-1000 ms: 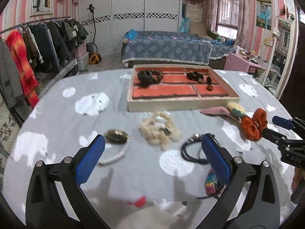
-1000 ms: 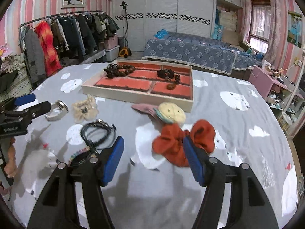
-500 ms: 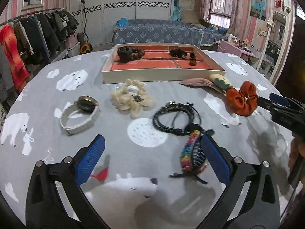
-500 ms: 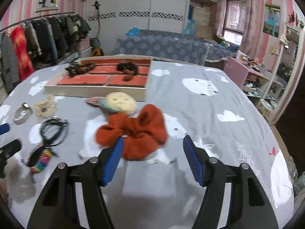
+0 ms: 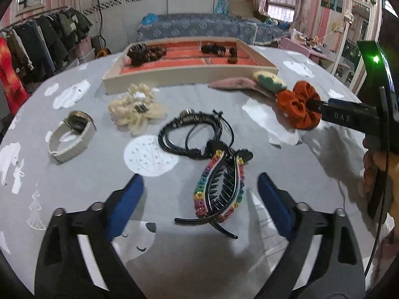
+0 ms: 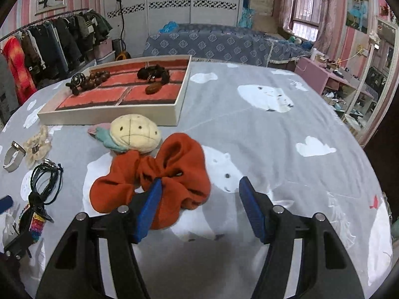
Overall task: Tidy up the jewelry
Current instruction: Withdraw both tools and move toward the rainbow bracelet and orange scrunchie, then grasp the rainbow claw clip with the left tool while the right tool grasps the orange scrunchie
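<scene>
both grippers have come lower and closer to the table since the earlier frames, and the rainbow hair claw [image 5: 220, 186] now lies between the wide-apart blue pads of the left gripper [image 5: 200, 191], not touched by them. the right gripper [image 6: 199, 199] is also spread open; its left pad [image 6: 149, 206] sits on the rust-orange scrunchie [image 6: 174, 172], while the other pad is over bare cloth, so nothing is gripped. just behind the scrunchie lies a cream plush clip [image 6: 136, 133] with a teal leaf. a black cord bracelet [image 5: 197, 134] touches the top of the hair claw, and further left are a cream fluffy scrunchie [image 5: 136, 109] and a white watch band [image 5: 72, 135]. the jewelry tray [image 5: 189, 76] with red compartments stands at the far side of the grey bear-print tablecloth [image 6: 286, 137], holding dark bead bracelets [image 5: 147, 53] in its back-left compartment and small dark pieces [image 5: 218, 49] further right.
</scene>
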`<state>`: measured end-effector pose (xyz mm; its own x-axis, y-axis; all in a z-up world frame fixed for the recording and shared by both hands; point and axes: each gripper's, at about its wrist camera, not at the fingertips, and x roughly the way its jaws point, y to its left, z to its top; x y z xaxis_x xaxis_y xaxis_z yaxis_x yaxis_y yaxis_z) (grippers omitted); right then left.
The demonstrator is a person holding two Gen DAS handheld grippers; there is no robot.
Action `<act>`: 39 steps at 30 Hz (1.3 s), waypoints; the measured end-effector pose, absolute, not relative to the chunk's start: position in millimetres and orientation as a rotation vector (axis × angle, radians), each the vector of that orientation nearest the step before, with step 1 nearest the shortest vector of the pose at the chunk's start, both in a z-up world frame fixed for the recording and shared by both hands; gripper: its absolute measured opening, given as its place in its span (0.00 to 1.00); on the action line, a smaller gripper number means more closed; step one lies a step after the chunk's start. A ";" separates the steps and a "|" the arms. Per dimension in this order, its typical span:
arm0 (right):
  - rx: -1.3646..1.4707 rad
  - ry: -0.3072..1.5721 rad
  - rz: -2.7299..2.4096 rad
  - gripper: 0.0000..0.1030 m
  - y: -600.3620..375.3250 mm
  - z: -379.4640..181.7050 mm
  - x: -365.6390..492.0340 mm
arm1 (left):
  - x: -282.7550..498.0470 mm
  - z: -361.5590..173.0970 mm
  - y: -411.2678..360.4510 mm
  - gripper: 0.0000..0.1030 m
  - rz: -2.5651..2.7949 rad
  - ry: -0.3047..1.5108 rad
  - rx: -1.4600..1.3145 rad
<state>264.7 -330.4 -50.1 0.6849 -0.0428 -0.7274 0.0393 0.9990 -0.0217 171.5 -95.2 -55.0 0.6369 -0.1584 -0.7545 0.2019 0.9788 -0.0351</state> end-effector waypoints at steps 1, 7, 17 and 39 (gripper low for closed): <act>-0.002 0.822 -0.042 0.61 -329.1 -51.9 265.0 | 173.1 -56.3 -94.5 0.77 -0.207 0.864 0.050; -0.004 0.845 -0.018 0.44 -323.7 -56.8 267.7 | 176.4 -59.9 -92.9 0.61 -0.250 0.880 0.025; -0.029 0.831 -0.013 0.18 -316.3 -56.0 262.7 | 169.3 -59.4 -107.8 0.39 -0.273 0.867 0.093; -0.006 0.617 0.049 0.13 -302.1 25.0 233.7 | 193.4 32.9 -42.4 0.37 -0.211 0.667 0.021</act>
